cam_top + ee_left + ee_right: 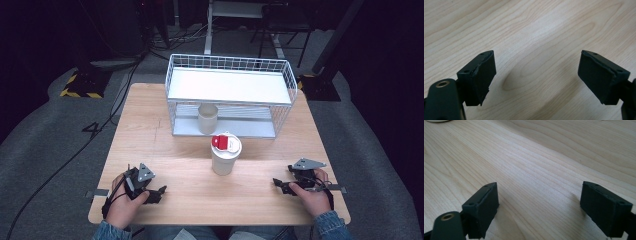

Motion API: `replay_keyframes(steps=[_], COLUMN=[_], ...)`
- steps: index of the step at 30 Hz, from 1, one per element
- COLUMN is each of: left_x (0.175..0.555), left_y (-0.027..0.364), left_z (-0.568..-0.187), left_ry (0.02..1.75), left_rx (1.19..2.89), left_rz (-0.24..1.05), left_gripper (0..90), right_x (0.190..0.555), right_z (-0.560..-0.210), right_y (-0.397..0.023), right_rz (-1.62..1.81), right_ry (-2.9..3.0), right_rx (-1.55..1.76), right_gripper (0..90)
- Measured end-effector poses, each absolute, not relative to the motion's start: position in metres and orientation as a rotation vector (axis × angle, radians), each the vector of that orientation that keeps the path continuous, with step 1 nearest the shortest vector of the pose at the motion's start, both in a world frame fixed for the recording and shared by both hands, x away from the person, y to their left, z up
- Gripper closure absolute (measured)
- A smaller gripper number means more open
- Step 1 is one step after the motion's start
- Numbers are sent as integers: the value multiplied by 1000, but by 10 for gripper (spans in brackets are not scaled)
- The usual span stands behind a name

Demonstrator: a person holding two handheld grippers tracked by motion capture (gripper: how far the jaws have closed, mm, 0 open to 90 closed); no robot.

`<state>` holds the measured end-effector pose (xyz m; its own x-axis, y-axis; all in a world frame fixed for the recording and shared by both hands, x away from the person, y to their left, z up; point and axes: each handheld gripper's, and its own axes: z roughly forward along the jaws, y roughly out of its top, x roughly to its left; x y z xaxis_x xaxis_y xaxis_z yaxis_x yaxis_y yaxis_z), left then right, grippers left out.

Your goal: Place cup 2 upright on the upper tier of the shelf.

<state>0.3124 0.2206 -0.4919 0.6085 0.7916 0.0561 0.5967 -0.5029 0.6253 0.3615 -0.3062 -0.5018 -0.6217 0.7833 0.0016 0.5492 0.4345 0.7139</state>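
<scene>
Left gripper: the left gripper [161,190] sits at the lower left of the high view, held in the person's hand low over the table [150,125]. In the left gripper view [536,75] its two black jaws stand well apart, with bare wood grain between them and nothing held.

Right gripper: the right gripper [276,183] sits at the lower right of the high view, gripped by the other hand, jaws pointing toward the frame's centre. In the right gripper view [539,206] the jaws stand wide apart over plain wood, holding nothing.

Lidded cup: a white cup with a red-and-white lid [225,154] stands upright just below the centre of the high view, between the two grippers and farther up the frame than both, touching neither.

Wire rack: a white wire rack [280,67] fills the upper middle of the high view, its white upper shelf bare.

Second cup: a plain white cup [208,118] stands upright on the rack's lower level, directly above the lidded cup in the frame, near it but apart.
</scene>
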Motion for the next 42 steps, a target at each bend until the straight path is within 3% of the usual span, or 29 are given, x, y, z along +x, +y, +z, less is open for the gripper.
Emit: replay_keyframes(steps=[6,8,9,11,28,42], left_x=[315,317,319,322,328,329], left_y=[227,229,231,232,236,239], left_z=[-497,-500,-505,-506,-506,-506], left_ry=[1113,1135,1134,1145,1165,1210], left_rx=[2244,2207,2180,2176,2170,2144], left_rz=[408,384,400,406,411,436], left_gripper=[143,87,15,1,1,1], right_x=[361,360,360,360,357,360], right_z=[-501,-501,-500,-500,-487,-462], right_y=[-306,-306,-306,-307,-303,-263], right_rz=[997,1002,1023,1027,1100,1230], right_ry=[2374,2379,2379,2378,2347,2368], right_rx=[1134,1130,1126,1121,1086,922], right_gripper=[161,167,196,197,184,169])
